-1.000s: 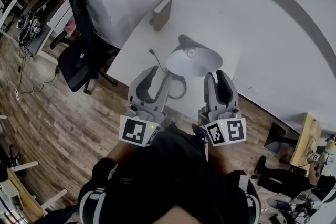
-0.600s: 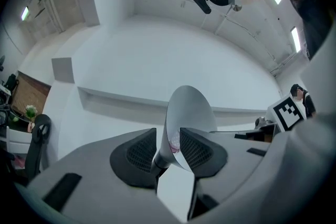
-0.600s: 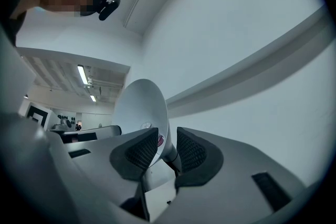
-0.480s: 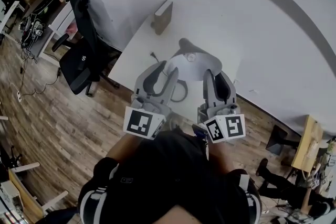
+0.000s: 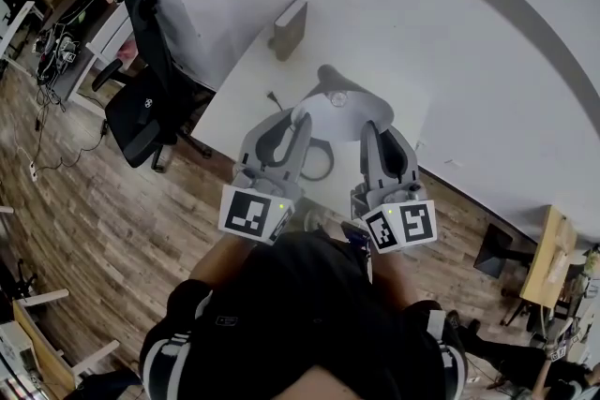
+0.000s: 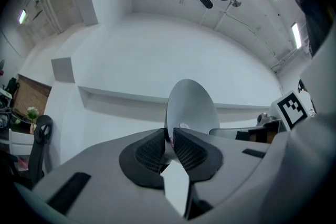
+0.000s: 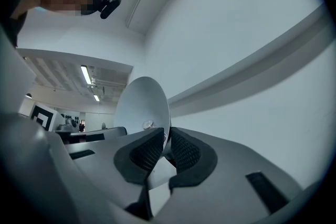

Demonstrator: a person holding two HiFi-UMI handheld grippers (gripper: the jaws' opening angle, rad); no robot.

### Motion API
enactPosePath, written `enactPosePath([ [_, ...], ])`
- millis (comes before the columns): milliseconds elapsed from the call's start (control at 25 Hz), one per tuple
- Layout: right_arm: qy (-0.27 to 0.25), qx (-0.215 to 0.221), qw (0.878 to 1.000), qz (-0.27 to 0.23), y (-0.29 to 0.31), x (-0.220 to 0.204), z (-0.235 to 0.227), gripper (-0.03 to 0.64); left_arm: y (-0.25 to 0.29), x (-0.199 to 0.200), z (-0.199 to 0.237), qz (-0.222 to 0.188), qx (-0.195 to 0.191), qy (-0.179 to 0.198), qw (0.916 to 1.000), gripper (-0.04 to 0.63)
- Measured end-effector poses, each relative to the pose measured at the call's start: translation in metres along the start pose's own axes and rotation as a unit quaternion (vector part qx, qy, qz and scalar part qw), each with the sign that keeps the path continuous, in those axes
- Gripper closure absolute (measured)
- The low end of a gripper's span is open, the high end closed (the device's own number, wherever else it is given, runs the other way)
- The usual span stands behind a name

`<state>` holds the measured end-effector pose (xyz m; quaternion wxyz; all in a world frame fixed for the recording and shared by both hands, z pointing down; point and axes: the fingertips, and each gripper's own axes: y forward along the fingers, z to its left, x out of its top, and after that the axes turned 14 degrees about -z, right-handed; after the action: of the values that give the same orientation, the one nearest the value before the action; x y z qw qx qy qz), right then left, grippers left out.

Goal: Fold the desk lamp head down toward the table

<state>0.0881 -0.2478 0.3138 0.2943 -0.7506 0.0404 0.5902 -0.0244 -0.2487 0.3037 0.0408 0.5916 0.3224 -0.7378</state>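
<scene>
The white desk lamp's cone shade (image 5: 342,115) faces up at me over the white table (image 5: 242,98), its bulb visible inside. Below it the lamp's dark base ring (image 5: 323,166) shows. My left gripper (image 5: 298,119) is at the shade's left rim and my right gripper (image 5: 373,128) at its right rim. In the left gripper view the shade (image 6: 191,105) stands edge-on and the left gripper (image 6: 170,140) is closing, its pads pinching the thin rim. In the right gripper view the right gripper (image 7: 167,140) is closing likewise on the shade (image 7: 140,107) rim.
A brown box (image 5: 289,25) stands at the table's far corner by the white wall. A dark cable end (image 5: 274,98) lies on the table left of the lamp. A black office chair (image 5: 145,94) stands on the wooden floor to the left.
Both grippers have moved forward to the shade's two sides. Their jaws, wide a second ago, have narrowed onto its rim.
</scene>
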Motion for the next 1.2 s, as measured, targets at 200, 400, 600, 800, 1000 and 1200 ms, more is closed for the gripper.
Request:
enactPosePath([
  [200, -0.007, -0.002, 1.0, 0.006, -0.009, -0.006, 0.004, 0.577, -0.01, -0.003, -0.001, -0.007, 0.004, 0.005, 1.0, 0.53],
  [400, -0.009, -0.004, 1.0, 0.015, -0.019, -0.015, 0.004, 0.577, -0.021, -0.011, -0.002, -0.004, 0.011, 0.005, 0.9999, 0.538],
  [600, -0.012, -0.006, 1.0, 0.018, -0.027, -0.021, 0.006, 0.578, -0.029, -0.016, -0.004, 0.0, 0.014, 0.009, 0.9999, 0.543],
  [800, -0.015, -0.01, 1.0, 0.026, -0.038, -0.031, 0.006, 0.586, -0.039, -0.026, -0.007, 0.006, 0.016, 0.008, 0.9998, 0.549],
  [1000, -0.022, -0.015, 0.999, 0.044, -0.051, -0.049, 0.0, 0.595, -0.049, -0.046, -0.009, 0.023, 0.01, 0.013, 0.9996, 0.555],
  [1200, -0.043, -0.013, 0.997, 0.056, -0.06, -0.067, 0.004, 0.598, -0.063, -0.061, -0.005, 0.04, 0.012, 0.02, 0.9989, 0.56],
])
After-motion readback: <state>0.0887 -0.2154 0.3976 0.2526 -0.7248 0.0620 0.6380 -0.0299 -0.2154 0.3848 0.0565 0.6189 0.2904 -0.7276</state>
